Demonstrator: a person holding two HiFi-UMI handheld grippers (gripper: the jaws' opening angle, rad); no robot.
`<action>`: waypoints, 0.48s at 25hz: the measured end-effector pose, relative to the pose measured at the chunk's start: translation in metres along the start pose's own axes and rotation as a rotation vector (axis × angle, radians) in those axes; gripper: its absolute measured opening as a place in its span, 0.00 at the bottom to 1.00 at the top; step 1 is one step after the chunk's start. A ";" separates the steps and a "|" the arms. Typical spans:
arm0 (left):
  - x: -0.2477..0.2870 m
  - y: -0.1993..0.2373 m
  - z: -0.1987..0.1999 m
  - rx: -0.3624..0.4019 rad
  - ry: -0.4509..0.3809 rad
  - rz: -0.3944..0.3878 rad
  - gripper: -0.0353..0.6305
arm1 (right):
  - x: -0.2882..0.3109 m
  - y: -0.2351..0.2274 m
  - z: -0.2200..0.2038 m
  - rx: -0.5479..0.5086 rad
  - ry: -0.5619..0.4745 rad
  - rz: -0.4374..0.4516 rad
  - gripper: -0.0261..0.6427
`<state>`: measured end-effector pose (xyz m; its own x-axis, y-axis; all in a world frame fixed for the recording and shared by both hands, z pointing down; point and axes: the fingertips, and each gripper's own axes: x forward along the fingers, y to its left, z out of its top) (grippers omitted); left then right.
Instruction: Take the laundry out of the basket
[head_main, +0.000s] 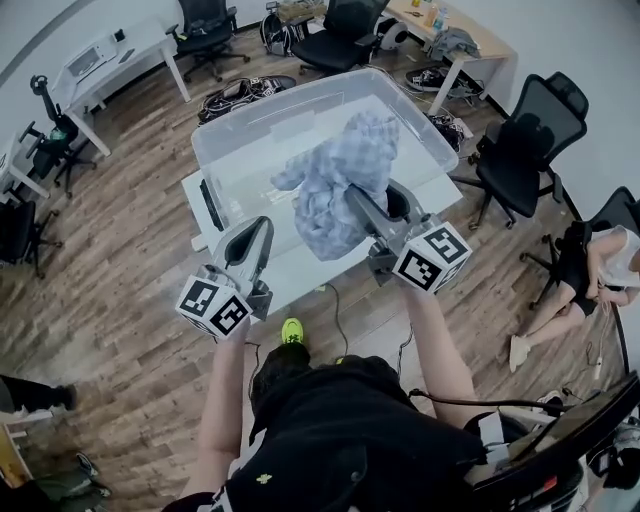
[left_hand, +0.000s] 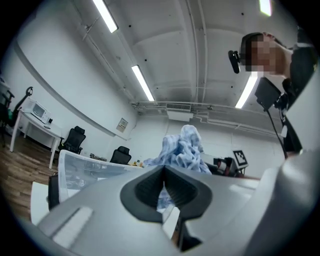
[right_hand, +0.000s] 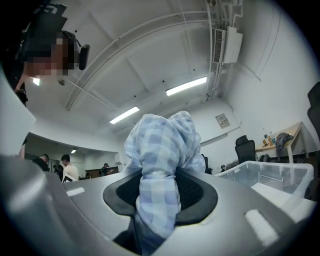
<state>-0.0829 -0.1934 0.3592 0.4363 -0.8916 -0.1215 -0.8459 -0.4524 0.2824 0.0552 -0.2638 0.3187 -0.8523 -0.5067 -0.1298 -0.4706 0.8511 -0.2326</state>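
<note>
While gripping the checked laundry (head_main: 338, 195) in the right gripper (head_main: 385, 203), part-closed on one thick fold, seems to be midway through the lift-out step. Holds the cloth up as a loose bundle, bunched above the pads and trailing below them, raised over the near side of the clear basket (head_main: 240, 132) rather than lying in it. Carries the left gripper (head_main: 258, 237) lower and off to the side of the right one, pressed together on nothing and well short of the cloth. Calls next for drawing the bundle back from the basket, high enough to clear the rim with the trailing end. Then lowering it onto the bare strip of white desk (head_main: 295, 268) just beneath the grippers, and only then spreading the right gripper. Could use the idle left gripper, once opened, to gather the hanging end. Risks snagging that tail on the rim, or losing a soft fold pinched at one spot only. Just beyond the right gripper, through the clear walls, no further garment to be made out, so probably the last piece. Farther out on both sides: black office chairs (head_main: 520, 150), a tangle of cables (head_main: 240, 92) on the wood floor (head_main: 120, 260), and far to the right a person (head_main: 600, 265) seated on the floor. All well apart from the path back, none in the way.
</note>
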 end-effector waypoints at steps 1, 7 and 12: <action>0.000 -0.008 -0.004 0.006 0.000 0.010 0.06 | -0.009 0.000 -0.001 0.004 0.002 0.010 0.27; -0.003 -0.067 -0.023 0.022 0.002 0.050 0.06 | -0.067 0.004 -0.001 0.020 -0.001 0.071 0.27; -0.010 -0.115 -0.046 0.029 0.005 0.074 0.06 | -0.112 0.005 -0.005 0.037 0.005 0.112 0.27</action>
<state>0.0242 -0.1310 0.3715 0.3737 -0.9225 -0.0963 -0.8845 -0.3857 0.2624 0.1479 -0.2023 0.3366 -0.9001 -0.4084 -0.1519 -0.3642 0.8965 -0.2522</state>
